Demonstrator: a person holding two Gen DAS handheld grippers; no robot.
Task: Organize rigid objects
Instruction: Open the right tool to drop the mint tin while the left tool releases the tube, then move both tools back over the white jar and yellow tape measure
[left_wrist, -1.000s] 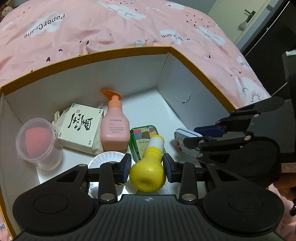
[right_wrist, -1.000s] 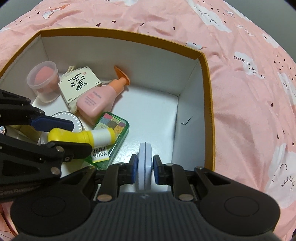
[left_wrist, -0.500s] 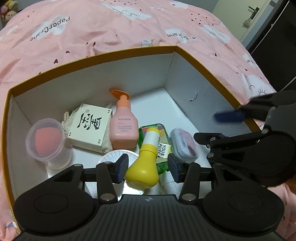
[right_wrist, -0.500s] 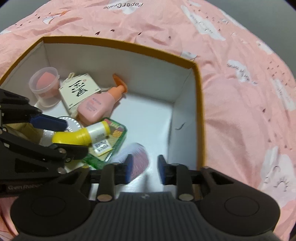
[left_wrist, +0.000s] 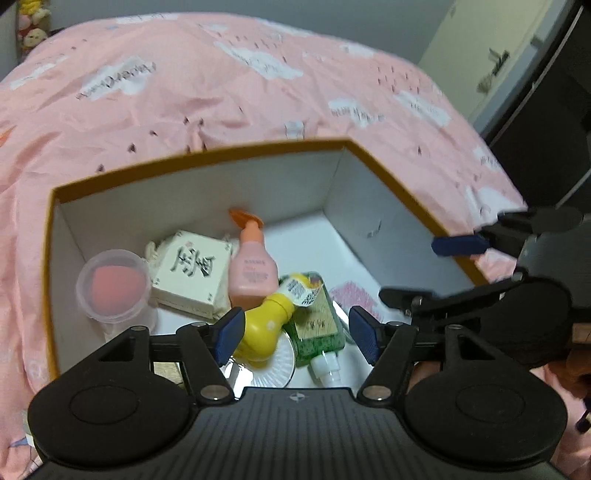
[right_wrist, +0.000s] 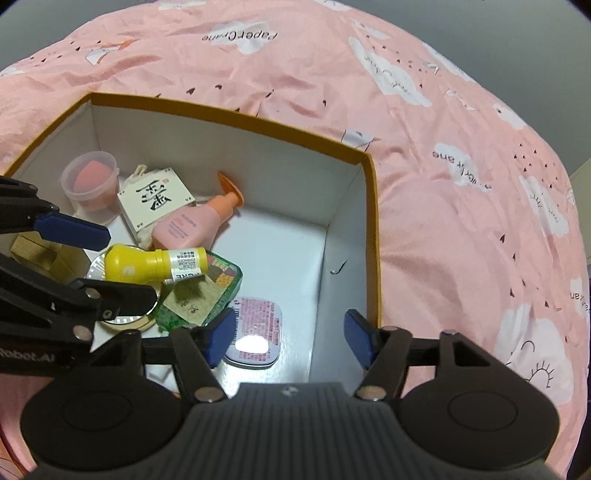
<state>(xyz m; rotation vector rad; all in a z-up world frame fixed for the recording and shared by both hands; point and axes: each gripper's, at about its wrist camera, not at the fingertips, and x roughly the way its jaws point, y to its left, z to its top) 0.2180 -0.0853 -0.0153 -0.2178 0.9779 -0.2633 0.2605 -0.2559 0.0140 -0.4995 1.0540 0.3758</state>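
Yellow, bulb-shaped, with a white labelled neck, the bottle (right_wrist: 147, 264) lies across a green "PURE" sanitizer bottle (right_wrist: 201, 297) inside the orange-rimmed box (right_wrist: 373, 236). A pink-labelled tin (right_wrist: 256, 330) lies flat beside them. Both the left tool (left_wrist: 297, 334) and right tool (right_wrist: 290, 334) are opening and grip nothing; the bedspread (right_wrist: 443, 155) reads "PaperCrane".

bedroom at home, pink cloud-print duvet (right_wrist: 424, 155), closet door (left_wrist: 491, 62)

**Both grippers opening, nothing clamped**

The left gripper (left_wrist: 296, 334) tilts steeply downward, its jaws spreading (blue pads well apart). The right gripper (right_wrist: 290, 338) sits at its three o'clock, pitched down too, jaws likewise opening and gripping nothing.
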